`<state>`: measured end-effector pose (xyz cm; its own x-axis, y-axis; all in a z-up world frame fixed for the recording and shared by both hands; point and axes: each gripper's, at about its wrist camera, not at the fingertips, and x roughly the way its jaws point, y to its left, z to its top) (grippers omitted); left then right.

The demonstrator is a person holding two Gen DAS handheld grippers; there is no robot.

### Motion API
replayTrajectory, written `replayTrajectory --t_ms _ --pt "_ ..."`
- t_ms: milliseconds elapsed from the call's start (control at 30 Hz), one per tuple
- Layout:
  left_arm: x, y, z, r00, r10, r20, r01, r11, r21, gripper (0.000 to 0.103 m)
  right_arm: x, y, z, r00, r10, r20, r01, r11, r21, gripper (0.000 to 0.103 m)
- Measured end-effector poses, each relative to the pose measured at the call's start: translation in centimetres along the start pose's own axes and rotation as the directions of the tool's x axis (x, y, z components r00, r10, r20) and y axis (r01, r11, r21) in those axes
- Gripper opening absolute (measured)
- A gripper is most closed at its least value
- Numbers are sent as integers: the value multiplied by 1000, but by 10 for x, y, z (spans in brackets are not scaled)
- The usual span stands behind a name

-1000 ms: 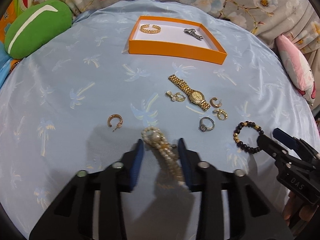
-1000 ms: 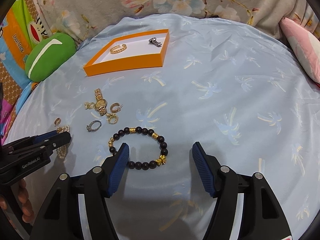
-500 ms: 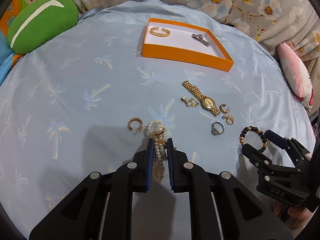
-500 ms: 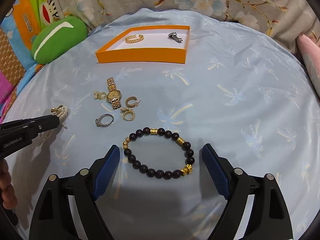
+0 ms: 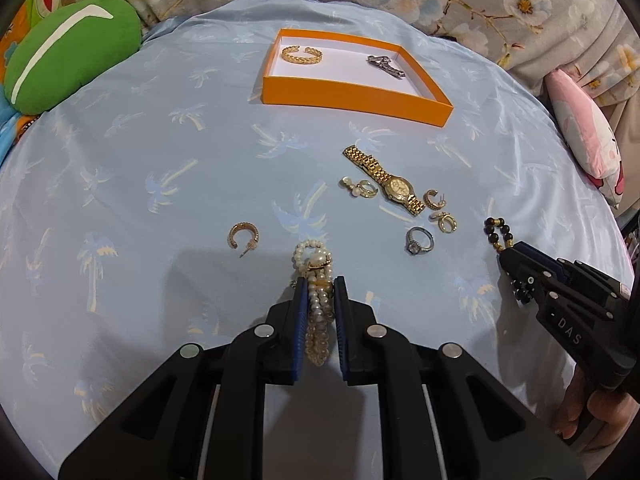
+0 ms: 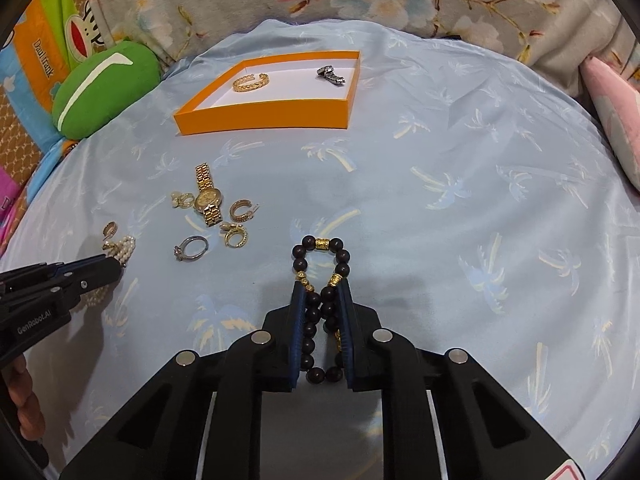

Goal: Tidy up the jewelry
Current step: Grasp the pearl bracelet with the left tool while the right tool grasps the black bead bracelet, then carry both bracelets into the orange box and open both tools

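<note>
Left hand-held gripper (image 5: 320,284): closed narrow on the pearl bracelet (image 5: 316,280), strands pinched between the blue pads, clasp end poking out in front, loose end trailing back between the fingers.
Pearl bracelet handling: probably light and limp, several strands, smooth beads likely to slide; best pinched across the bunched strands, as here, not by a single strand.
Right hand-held gripper (image 6: 322,286): closed narrow on the black bead bracelet (image 6: 320,276), loop squeezed into a long oval, front end free past the tips.
Black bead bracelet handling: likely light, round hard beads prone to rolling in the pads; cord probably flexible, so a firm pinch across both sides of the loop seems right.
Bedsheet (image 6: 460,152): pale blue, palm print, soft and slightly wrinkled; small pieces could sink or snag in it.
Loose pieces nearby: silver ring (image 5: 419,241), gold hoop earring (image 5: 244,236), tiny and apparently stiff, needing a fingertip pinch on the rim.
Gold watch (image 5: 386,184): lying flat mid-sheet, likely the heaviest piece, link band floppy; case probably the safest hold.
Orange tray (image 5: 352,98): farthest, shallow, holding a gold cuff (image 5: 301,55) and a silver piece (image 5: 386,66); free white floor between them for both bracelets.
</note>
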<state>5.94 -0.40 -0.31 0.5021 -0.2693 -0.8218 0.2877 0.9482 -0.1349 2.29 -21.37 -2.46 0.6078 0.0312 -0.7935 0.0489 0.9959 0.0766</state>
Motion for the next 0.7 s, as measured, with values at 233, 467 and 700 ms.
replayTrajectory --t_ms 233,467,700 --pt "-3 -2 1 1000 -7 10 7 1000 2 12 -6 -6 0 1000 9 22 -10 999 38 8" --pt "-6 -7 4 1000 -25 16 25 1000 12 12 0 -11 2 999 22 -23 -21 998 54 0" --pt "-2 -4 3 1000 -22 2 22 1000 5 12 -11 -18 0 1000 -9 23 8 997 77 7"
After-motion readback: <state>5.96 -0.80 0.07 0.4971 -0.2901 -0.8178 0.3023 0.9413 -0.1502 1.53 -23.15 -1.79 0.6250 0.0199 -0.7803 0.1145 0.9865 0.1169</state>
